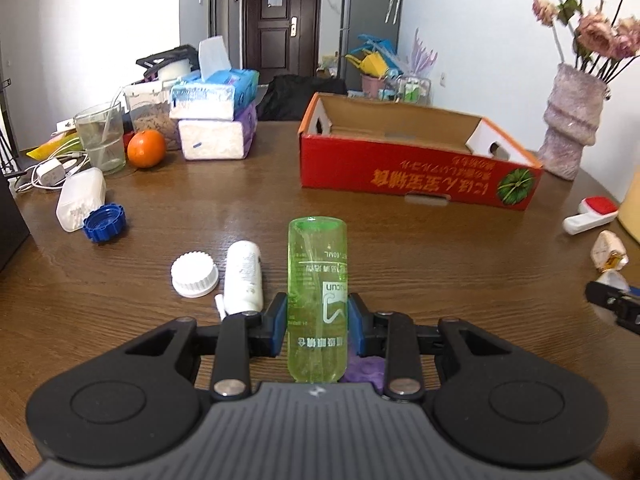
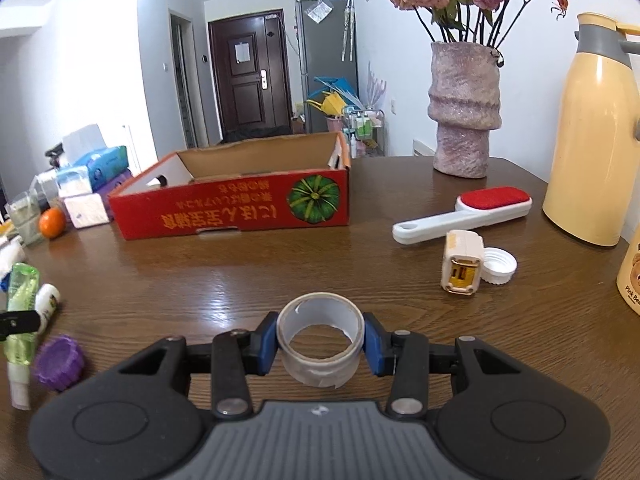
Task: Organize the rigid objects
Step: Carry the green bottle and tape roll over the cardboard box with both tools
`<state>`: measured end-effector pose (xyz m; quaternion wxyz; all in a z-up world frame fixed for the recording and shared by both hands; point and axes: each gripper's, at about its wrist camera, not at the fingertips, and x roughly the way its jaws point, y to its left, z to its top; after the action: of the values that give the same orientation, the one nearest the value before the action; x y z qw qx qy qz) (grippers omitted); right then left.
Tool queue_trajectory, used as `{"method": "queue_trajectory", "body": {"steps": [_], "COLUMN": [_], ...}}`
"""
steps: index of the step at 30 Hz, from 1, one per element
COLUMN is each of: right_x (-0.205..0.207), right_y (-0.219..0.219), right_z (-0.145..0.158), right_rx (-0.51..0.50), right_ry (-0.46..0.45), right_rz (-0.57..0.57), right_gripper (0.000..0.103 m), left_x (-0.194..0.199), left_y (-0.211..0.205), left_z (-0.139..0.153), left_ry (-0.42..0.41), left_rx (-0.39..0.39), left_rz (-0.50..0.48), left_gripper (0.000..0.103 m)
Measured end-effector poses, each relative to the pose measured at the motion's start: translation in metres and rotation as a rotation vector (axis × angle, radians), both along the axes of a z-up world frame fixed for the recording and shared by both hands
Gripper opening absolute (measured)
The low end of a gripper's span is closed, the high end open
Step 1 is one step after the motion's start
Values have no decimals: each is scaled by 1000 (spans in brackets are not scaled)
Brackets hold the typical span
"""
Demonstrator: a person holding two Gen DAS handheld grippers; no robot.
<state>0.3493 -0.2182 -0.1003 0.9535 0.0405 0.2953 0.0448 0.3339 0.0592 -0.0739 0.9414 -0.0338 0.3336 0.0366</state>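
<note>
My left gripper [image 1: 318, 326] is shut on a green transparent bottle [image 1: 317, 280], which points away along the fingers just above the brown table [image 1: 400, 248]. My right gripper [image 2: 320, 344] is shut on a roll of clear tape [image 2: 321, 340], its pads pressing the roll's sides. An open red cardboard box [image 1: 416, 172] stands at the far middle of the table; it also shows in the right wrist view [image 2: 236, 208] and looks empty inside. The green bottle in the left gripper also shows at the left edge of the right wrist view [image 2: 22, 304].
Near the left gripper lie a white tube [image 1: 243, 276], a white cap [image 1: 195, 274], a blue cap [image 1: 105, 223] and a purple cap [image 2: 59, 362]. Right side: lint brush [image 2: 464, 212], small white-gold case [image 2: 460, 266], white lid [image 2: 498, 266], vase [image 2: 464, 108], yellow thermos [image 2: 592, 140]. Far left: tissue packs [image 1: 216, 120], orange [image 1: 146, 148], glass [image 1: 101, 138].
</note>
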Motion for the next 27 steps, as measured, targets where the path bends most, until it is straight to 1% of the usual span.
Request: {"method": "queue_trajectory", "body": {"steps": [6, 14, 20, 27], "right_x": [-5, -4, 4, 22], "right_y": [14, 29, 39, 49], "right_z": [18, 46, 64, 72], "right_rx": [23, 30, 32, 40], "right_ry": [-39, -96, -144, -179], "right_rz": [38, 67, 76, 63], "right_gripper": [42, 42, 42, 42], "left_x": [-6, -2, 12, 34], "left_y": [-7, -17, -26, -27], "left_z": [18, 41, 57, 60], "left_ry": [-36, -73, -110, -121], "left_rx": [-41, -49, -51, -84], "left_rz": [-19, -44, -54, -37], "left_gripper": [31, 31, 31, 31]}}
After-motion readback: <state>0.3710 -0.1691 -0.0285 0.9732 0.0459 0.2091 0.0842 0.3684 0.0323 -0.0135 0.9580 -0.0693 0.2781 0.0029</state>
